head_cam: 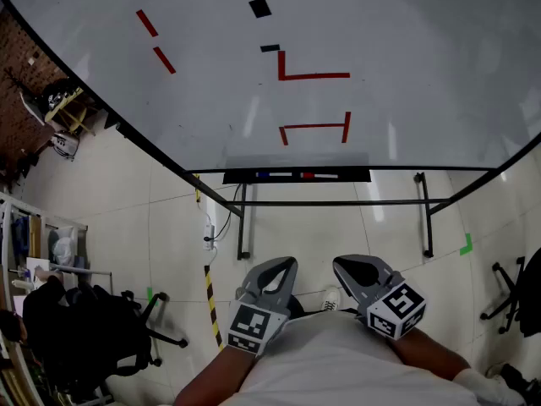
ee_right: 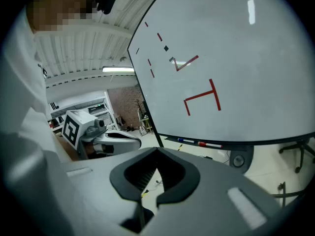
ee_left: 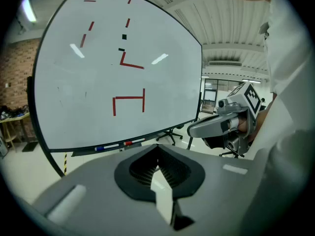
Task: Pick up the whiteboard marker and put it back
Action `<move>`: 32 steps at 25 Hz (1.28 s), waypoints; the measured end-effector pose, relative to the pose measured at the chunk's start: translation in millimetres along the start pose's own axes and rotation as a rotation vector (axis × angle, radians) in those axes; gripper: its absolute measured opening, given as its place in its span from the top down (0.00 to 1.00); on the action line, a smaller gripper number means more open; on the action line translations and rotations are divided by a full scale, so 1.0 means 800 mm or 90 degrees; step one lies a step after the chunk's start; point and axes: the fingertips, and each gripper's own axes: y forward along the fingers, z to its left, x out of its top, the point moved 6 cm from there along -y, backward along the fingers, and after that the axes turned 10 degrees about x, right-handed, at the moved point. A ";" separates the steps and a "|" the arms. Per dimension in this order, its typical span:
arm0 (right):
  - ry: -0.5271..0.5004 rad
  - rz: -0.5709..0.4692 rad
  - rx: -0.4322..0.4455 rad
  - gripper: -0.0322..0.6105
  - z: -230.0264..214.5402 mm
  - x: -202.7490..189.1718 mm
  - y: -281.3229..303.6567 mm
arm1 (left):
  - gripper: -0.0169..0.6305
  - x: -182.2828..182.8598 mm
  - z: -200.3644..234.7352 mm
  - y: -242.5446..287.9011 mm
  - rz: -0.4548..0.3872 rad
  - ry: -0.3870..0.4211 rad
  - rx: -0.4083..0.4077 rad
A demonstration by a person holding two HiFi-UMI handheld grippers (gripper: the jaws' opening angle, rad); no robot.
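Observation:
A large whiteboard (head_cam: 338, 49) with red line marks stands in front of me. Its black tray (head_cam: 296, 176) holds a blue-capped marker (head_cam: 263, 175) and a red-capped marker (head_cam: 307, 175). The same pair shows as blue marker (ee_left: 101, 148) and red marker (ee_left: 128, 143) in the left gripper view, and as blue marker (ee_right: 182, 140) and red marker (ee_right: 203, 144) in the right gripper view. My left gripper (head_cam: 283, 269) (ee_left: 158, 149) and right gripper (head_cam: 345, 269) (ee_right: 157, 154) are held close to my chest, well short of the tray. Both are shut with nothing in them.
The whiteboard stand's black legs (head_cam: 243, 227) rest on a tiled floor. A power strip (head_cam: 209, 231) and yellow-black tape (head_cam: 211, 303) lie at the left leg. A dark office chair (head_cam: 93, 328) stands lower left, another chair (head_cam: 516, 294) at the right edge.

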 end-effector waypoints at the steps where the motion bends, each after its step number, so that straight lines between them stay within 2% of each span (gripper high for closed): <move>1: 0.000 0.000 0.001 0.95 -0.001 0.001 0.001 | 0.95 -0.001 0.003 0.001 0.004 -0.004 0.003; 5: 0.013 0.001 -0.005 0.95 -0.015 0.006 0.011 | 0.95 -0.002 0.021 0.013 0.012 -0.022 0.005; 10: 0.021 0.004 -0.047 0.95 -0.038 0.016 0.047 | 0.95 0.010 0.067 0.049 0.006 -0.008 -0.030; 16: 0.017 0.006 -0.114 0.95 -0.066 0.046 0.106 | 0.95 0.033 0.145 0.095 -0.007 0.045 -0.088; 21: 0.022 0.001 -0.170 0.95 -0.074 0.066 0.144 | 0.95 0.044 0.189 0.117 -0.010 0.090 -0.149; 26: 0.018 -0.001 -0.195 0.95 -0.083 0.079 0.158 | 0.95 0.036 0.204 0.137 0.005 0.121 -0.181; 32: 0.015 0.009 -0.189 0.95 -0.110 0.087 0.153 | 0.95 0.035 0.201 0.158 0.020 0.165 -0.164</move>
